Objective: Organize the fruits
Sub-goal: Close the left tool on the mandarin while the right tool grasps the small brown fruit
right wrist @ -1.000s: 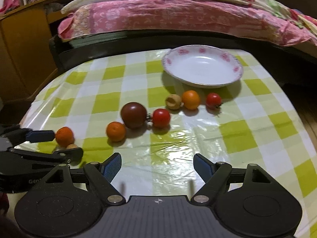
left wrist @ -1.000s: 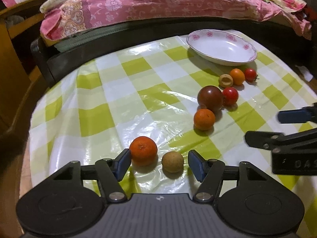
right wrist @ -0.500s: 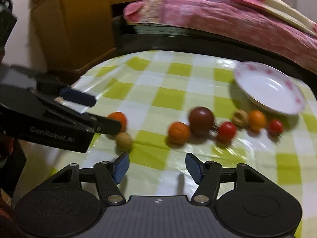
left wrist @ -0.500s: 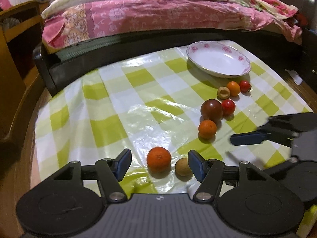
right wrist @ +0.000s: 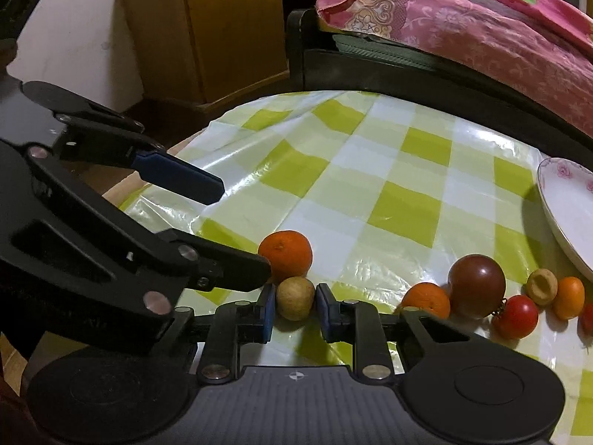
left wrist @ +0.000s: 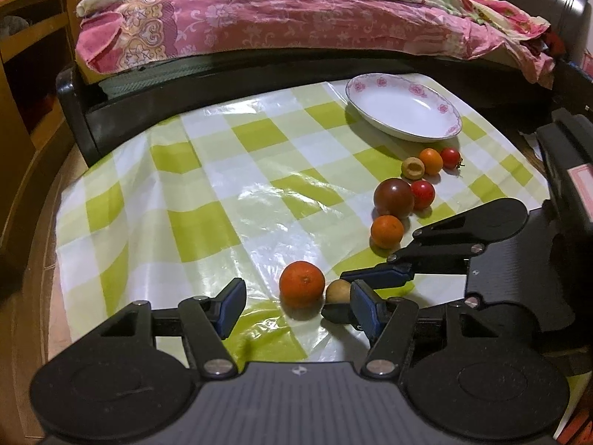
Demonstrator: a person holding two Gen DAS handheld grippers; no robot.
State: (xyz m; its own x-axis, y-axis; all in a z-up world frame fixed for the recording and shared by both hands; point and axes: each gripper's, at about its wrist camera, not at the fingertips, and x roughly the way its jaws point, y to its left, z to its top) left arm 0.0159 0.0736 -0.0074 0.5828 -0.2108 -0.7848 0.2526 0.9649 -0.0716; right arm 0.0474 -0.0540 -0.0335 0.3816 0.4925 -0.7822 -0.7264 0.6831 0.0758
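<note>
Several fruits lie in a row on a green-checked table. My right gripper [right wrist: 295, 307] has its pads closed on both sides of a small tan fruit [right wrist: 295, 297], which rests on the cloth; it also shows in the left wrist view [left wrist: 338, 290]. An orange [left wrist: 302, 284] lies just left of it, between the pads of my open left gripper [left wrist: 299, 306]. Farther right lie a second orange [left wrist: 386, 231], a dark tomato [left wrist: 393, 198], red tomatoes [left wrist: 422, 194], a halved tan fruit [left wrist: 413, 168] and a small orange fruit [left wrist: 431, 161]. A white floral plate [left wrist: 404, 112] sits empty at the far right.
A bed with a pink quilt [left wrist: 296, 18] runs along the table's far side on a dark frame [left wrist: 185, 74]. A wooden cabinet [right wrist: 207, 29] stands at the left. The table's left edge [left wrist: 63, 222] drops to the floor.
My right gripper swung left across the table and closed its pads around the small tan fruit. My left gripper pulled back a little and stays open.
</note>
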